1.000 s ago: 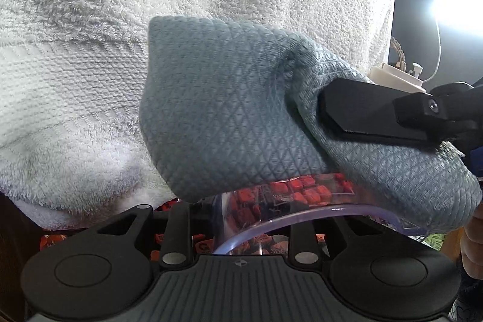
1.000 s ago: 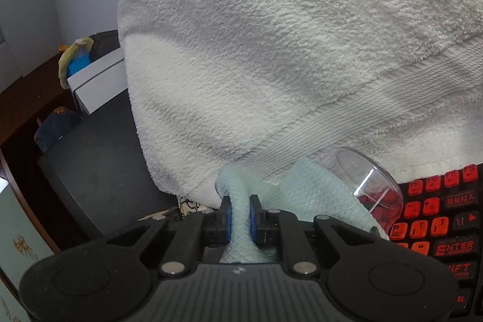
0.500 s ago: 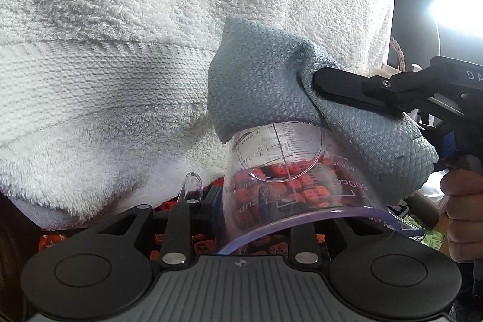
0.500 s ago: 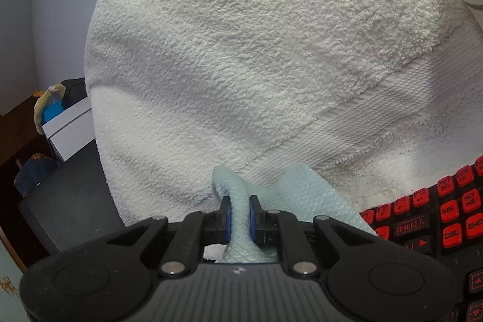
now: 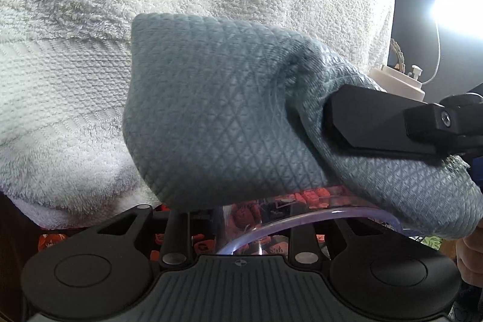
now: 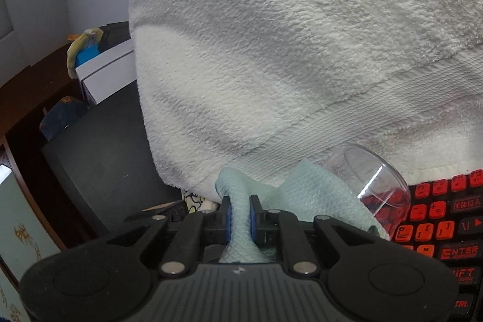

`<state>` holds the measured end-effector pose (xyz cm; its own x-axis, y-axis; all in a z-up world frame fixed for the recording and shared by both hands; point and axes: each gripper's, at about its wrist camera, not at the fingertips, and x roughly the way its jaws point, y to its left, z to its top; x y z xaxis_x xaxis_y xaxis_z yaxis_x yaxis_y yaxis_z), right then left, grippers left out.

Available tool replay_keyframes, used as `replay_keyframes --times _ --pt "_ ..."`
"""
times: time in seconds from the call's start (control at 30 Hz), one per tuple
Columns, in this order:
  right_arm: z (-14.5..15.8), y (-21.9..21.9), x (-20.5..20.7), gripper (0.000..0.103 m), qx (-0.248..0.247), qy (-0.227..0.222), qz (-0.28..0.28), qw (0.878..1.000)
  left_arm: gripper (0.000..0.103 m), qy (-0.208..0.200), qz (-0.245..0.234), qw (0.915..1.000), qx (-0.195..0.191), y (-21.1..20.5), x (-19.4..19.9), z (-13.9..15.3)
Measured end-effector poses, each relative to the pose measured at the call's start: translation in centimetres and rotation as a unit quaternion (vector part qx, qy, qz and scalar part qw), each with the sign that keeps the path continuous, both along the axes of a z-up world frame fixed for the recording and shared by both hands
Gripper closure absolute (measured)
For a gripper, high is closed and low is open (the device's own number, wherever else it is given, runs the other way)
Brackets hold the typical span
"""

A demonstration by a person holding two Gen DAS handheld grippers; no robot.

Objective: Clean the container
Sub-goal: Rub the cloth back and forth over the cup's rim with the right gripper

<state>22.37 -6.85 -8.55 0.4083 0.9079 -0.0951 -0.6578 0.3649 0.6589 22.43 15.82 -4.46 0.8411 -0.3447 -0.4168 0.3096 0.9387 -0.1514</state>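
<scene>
A clear glass beaker [image 5: 302, 219] lies tilted between my left gripper's fingers, its rim close to the camera. My left gripper [image 5: 238, 219] is shut on the beaker. A grey-blue waffle cloth [image 5: 217, 122] fills the beaker's mouth and hides most of it. My right gripper [image 6: 240, 216] is shut on the cloth [image 6: 302, 195] and pushes it into the beaker [image 6: 371, 180]. In the left wrist view the right gripper's black finger [image 5: 371, 122] presses on the cloth from the right.
A large white terry towel [image 5: 151, 20] hangs just behind, also in the right wrist view [image 6: 286, 50]. A black keyboard with red keys [image 6: 434, 216] lies below. A black box [image 6: 99, 159] and white box [image 6: 105, 71] sit at left. A bright lamp [image 5: 455, 5] shines at right.
Half a second ago the cloth was drawn back and the beaker's wall showed. Now my right gripper has pushed the cloth back into the beaker, covering it again.
</scene>
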Motion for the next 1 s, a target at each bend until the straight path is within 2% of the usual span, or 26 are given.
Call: replay_keyframes --times 0.13,0.27,0.43,0.63,0.87,1.0 --pt "-0.1 -0.9 0.3 0.092 0.007 0.004 -0.025 1.000 0.078 0.000 0.000 1.0000 0.001 -0.4 0.2 0.1" --pt "-0.5 -2.3 1.0 0.092 0.026 0.019 -0.082 0.996 0.078 0.000 0.000 1.0000 0.002 -0.8 0.3 0.3" --pt "-0.9 -3.5 1.6 0.092 0.044 0.034 -0.124 0.991 0.078 0.000 0.000 1.0000 0.000 -1.5 0.7 0.4" --pt "-0.9 -2.7 1.4 0.092 0.044 0.036 -0.098 0.994 0.078 0.000 0.000 1.0000 -0.001 -2.3 1.1 0.5" --pt "-0.3 0.0 0.5 0.092 0.015 0.010 -0.006 1.000 0.078 0.000 0.000 1.0000 0.001 -3.3 1.5 0.7" --pt "0.0 0.1 0.1 0.092 0.005 -0.002 -0.008 1.000 0.078 0.000 0.000 1.0000 0.002 -3.9 1.7 0.8"
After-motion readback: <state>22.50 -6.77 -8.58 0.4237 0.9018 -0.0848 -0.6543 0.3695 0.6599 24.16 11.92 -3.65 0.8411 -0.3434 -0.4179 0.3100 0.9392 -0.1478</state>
